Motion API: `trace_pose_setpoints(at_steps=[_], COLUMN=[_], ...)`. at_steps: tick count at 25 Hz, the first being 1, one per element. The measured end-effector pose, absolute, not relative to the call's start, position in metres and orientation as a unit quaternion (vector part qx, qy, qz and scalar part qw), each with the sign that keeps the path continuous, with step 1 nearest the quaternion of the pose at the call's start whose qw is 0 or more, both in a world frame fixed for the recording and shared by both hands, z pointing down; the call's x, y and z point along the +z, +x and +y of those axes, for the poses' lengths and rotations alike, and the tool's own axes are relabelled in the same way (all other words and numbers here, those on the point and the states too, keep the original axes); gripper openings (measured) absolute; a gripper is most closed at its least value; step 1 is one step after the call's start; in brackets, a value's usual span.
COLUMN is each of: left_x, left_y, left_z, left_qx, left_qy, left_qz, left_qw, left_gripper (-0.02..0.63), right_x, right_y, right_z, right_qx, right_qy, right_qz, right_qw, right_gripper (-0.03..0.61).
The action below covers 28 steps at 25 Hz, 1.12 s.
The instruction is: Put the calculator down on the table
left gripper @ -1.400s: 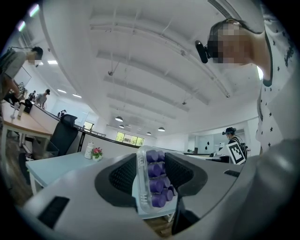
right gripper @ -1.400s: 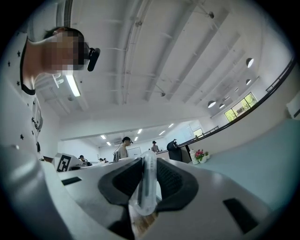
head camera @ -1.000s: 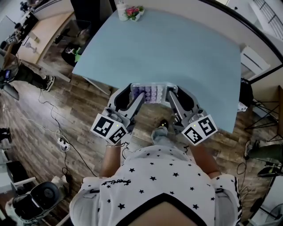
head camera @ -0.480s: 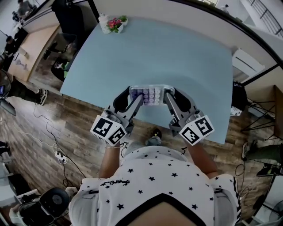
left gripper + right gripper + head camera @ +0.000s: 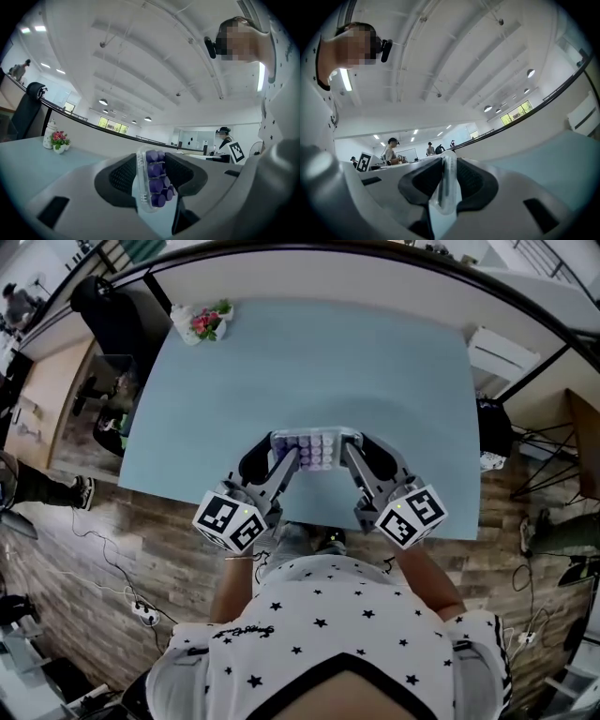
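Head view: the calculator [image 5: 315, 447] sits over the near part of the pale blue tabletop [image 5: 319, 362]; the left gripper [image 5: 284, 455] pinches its left end; the right gripper [image 5: 348, 452] pinches its right end; a flower pot [image 5: 201, 322] stands far left.

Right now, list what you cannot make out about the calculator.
- Key labels on the calculator: too small in the head view, side-on in the gripper views.
- Whether it touches the table: the head view looks down from above; left tongs and right tongs block its underside in their own views.
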State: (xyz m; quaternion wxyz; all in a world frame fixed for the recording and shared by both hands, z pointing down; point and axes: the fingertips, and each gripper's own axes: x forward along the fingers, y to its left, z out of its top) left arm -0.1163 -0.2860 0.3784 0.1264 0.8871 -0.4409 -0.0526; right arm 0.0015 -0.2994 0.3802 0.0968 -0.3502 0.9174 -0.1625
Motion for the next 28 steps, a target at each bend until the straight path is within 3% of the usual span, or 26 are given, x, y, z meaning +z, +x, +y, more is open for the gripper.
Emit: trace_pose_setpoints(at_steps=[14, 28], left_x=[0.415, 0.486], left_y=[-0.117, -0.099], left_z=[-0.335, -0.358], left_qx=[-0.029, 0.011], left_qy=[0.906, 0.900], left_qz=[-0.393, -0.367], left_qw=[0.158, 0.234], left_gripper=[0.199, 0.202], right_x=[0.419, 0.485], right_y=[0.001, 0.017], right_z=[-0.335, -0.351], right_qx=[-0.199, -0.260], right_qy=[-0.413, -0.453], right_qz=[0.886, 0.853], right_qw=[0.071, 0.020], right_gripper=[0.086, 0.087])
